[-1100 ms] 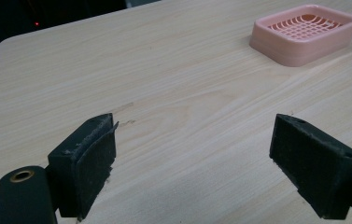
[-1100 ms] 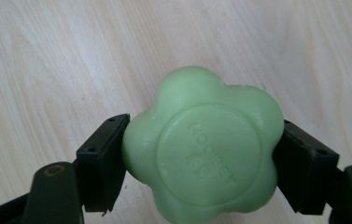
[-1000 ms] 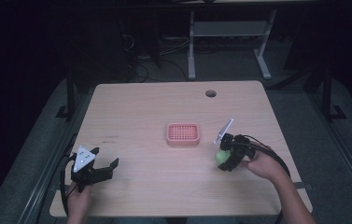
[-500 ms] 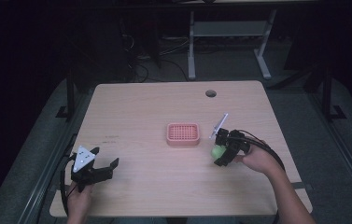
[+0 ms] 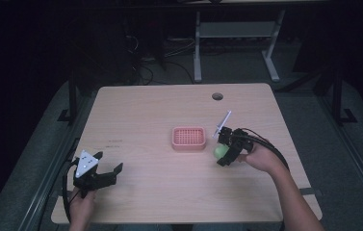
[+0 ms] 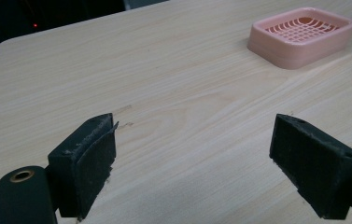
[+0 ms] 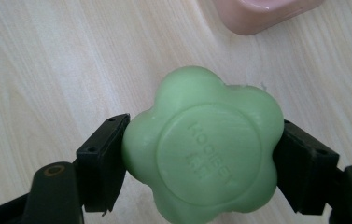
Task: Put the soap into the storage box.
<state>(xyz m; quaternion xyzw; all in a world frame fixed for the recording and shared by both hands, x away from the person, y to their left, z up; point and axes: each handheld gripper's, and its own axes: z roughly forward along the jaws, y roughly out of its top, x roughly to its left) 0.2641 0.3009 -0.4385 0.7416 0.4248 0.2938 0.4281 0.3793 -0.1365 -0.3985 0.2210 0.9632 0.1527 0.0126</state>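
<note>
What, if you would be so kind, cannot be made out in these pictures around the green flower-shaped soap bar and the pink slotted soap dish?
- Green flower-shaped soap bar: embossed lettering blurred, right gripper view.
- Its underside: hidden by the bar itself; contact with the table unclear.
- Pink slotted soap dish: cut off by the top edge, right gripper view.
- Right gripper: jaws too small, high view.

A wooden table [image 5: 145,110] has a pink soap dish [image 5: 188,138] in the middle. Just beside the dish, the right gripper [image 5: 223,153] squeezes a green soap [image 5: 219,151] (it looks like a small ball from up here). The left gripper [image 5: 108,166] sits near the front left corner, jaws wide apart.
</note>
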